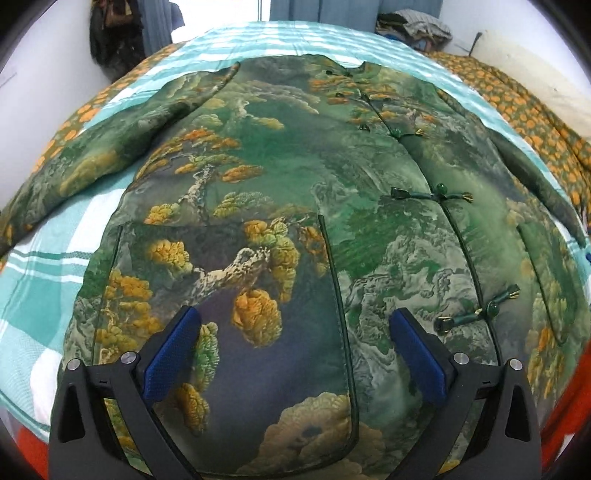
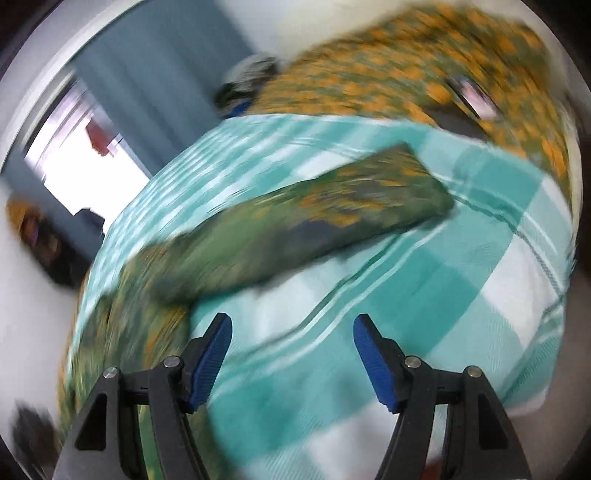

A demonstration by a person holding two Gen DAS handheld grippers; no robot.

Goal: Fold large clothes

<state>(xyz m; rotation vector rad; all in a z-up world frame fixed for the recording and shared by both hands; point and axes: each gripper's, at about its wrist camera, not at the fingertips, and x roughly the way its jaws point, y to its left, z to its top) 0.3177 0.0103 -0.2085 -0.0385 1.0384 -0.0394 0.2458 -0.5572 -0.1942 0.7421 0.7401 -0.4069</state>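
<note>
A large green jacket (image 1: 280, 177) printed with orange and yellow pine trees lies flat, front up, on the bed, buttoned down the middle with green knot fastenings (image 1: 432, 194). Both sleeves are spread out to the sides. My left gripper (image 1: 295, 317) is open and empty, hovering over the jacket's lower front near a patch pocket (image 1: 229, 295). My right gripper (image 2: 291, 328) is open and empty above the bedcover, with one spread sleeve (image 2: 295, 218) ahead of it. The right wrist view is motion-blurred.
The bed has a teal and white checked cover (image 1: 40, 266) (image 2: 480, 266). A green quilt with orange dots (image 1: 524, 107) (image 2: 406, 62) lies along its far side. A pile of clothes (image 1: 413, 26) sits by the wall, with curtains and a window (image 2: 85, 147) beyond.
</note>
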